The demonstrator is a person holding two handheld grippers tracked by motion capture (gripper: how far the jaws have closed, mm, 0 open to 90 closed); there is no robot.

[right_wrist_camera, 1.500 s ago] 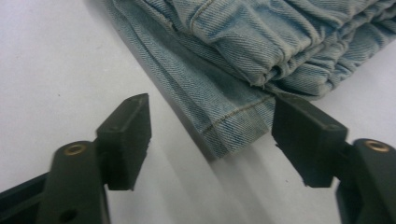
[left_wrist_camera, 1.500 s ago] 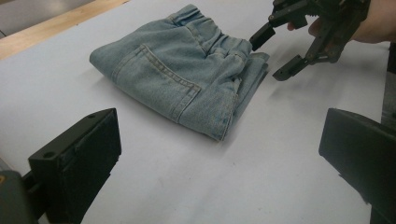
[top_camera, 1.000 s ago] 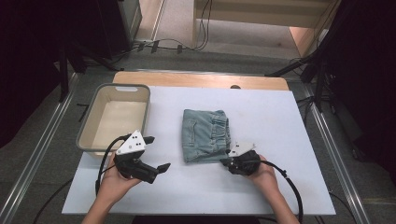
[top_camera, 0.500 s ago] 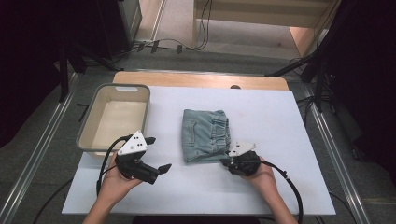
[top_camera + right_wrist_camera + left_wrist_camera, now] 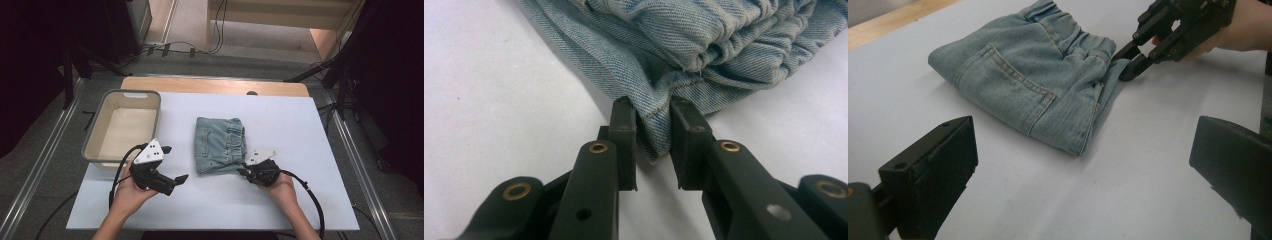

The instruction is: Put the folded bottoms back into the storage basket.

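The jaws of the right gripper (image 5: pixel 243 171) have just been closing and are now pinched on a near corner of the folded denim shorts (image 5: pixel 220 145), which lie at the middle of the white table (image 5: pixel 300 130). A lift toward the beige tub (image 5: pixel 92 150) at nine o'clock is judged possible. The left gripper (image 5: pixel 174 164) is held open, empty, at eight o'clock of the shorts. No brand, label or writing can be read.

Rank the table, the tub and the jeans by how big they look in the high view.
1. Table
2. Tub
3. Jeans, clearly smaller than the tub
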